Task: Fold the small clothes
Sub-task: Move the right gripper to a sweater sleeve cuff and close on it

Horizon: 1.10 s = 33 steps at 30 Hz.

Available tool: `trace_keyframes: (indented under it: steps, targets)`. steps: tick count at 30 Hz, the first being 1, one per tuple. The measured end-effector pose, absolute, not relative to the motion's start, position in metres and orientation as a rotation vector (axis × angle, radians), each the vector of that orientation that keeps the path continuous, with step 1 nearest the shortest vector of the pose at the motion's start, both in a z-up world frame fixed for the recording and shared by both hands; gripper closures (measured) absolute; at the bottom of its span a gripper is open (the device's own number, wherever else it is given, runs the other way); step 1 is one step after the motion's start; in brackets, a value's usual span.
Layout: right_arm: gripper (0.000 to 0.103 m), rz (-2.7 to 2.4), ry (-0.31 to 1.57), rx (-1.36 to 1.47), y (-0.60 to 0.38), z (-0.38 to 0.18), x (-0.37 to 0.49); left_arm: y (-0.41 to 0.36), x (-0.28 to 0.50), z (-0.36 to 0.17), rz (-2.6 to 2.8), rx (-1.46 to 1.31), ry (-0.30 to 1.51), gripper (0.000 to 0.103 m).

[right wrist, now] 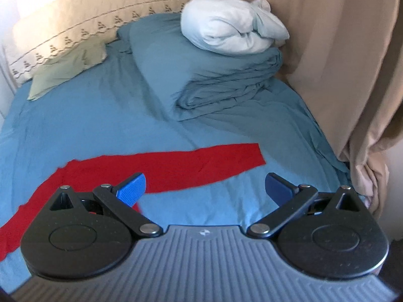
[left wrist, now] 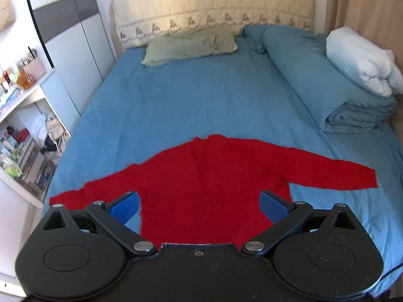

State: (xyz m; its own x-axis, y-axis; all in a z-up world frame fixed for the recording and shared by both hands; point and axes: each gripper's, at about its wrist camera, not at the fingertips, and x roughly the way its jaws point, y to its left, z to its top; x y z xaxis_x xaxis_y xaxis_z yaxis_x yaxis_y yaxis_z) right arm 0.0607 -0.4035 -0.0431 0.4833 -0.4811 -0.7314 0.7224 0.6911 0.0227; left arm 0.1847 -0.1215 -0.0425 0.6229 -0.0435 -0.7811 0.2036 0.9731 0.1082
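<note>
Overhead, both grippers, left and right, hovered wide-fingered and empty above the sweater on the bed.

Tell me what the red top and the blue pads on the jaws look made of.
Red top: soft, matte fabric, probably knit; lies limp and flat, no sheen. Pads: likely moulded plastic or rubber; the surface shows a fine ribbed texture.

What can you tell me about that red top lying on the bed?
The red top is a long-sleeved garment of soft, plain fabric. It lies flat and unfolded on the blue sheet, neckline toward the headboard, both sleeves spread outward. Its right sleeve reaches toward the curtain side. Neither open tool grips it.
</note>
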Motion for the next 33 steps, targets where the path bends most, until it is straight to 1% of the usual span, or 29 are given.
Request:
trace_keyframes:
  steps: [8, 14, 18, 20, 23, 26, 28, 30, 31, 32, 33]
  targets:
    - [0.0, -0.798, 0.805, 0.395, -0.522, -0.161, 0.125, -0.19, 0.238, -0.105, -0.06, 0.157, 1.015, 0.0]
    - [0.0, -0.868, 0.824, 0.488, -0.58, -0.26, 0.141, -0.23, 0.272, -0.149, -0.056, 0.18, 1.047, 0.0]
    - [0.0, -0.907, 0.807, 0.576, -0.604, -0.311, 0.141, -0.248, 0.289, -0.182, -0.069, 0.169, 1.068, 0.0]
    - [0.01, -0.911, 0.795, 0.62, -0.612, -0.332, 0.142, -0.256, 0.295, -0.2, -0.059, 0.185, 1.086, 0.0]
    - [0.016, -0.935, 0.785, 0.678, -0.625, -0.362, 0.143, -0.266, 0.297, -0.222, -0.068, 0.201, 1.103, 0.0]
    - [0.03, -0.95, 0.758, 0.748, -0.634, -0.385, 0.138, -0.273, 0.296, -0.24, -0.093, 0.179, 1.126, 0.0]
    - [0.032, -0.96, 0.729, 0.79, -0.633, -0.392, 0.134, -0.278, 0.297, -0.252, -0.111, 0.17, 1.143, 0.0]
    - [0.038, -0.966, 0.689, 0.813, -0.636, -0.397, 0.131, -0.281, 0.299, -0.262, -0.128, 0.175, 1.156, 0.0]
    - [0.045, -0.971, 0.673, 0.821, -0.637, -0.398, 0.129, -0.283, 0.301, -0.266, -0.133, 0.179, 1.158, 0.0]
    - [0.054, -0.977, 0.666, 0.827, -0.638, -0.399, 0.128, -0.283, 0.303, -0.269, -0.137, 0.18, 1.152, 0.0]
    - [0.059, -0.982, 0.665, 0.827, -0.639, -0.4, 0.129, -0.283, 0.306, -0.27, -0.141, 0.179, 1.143, 0.0]
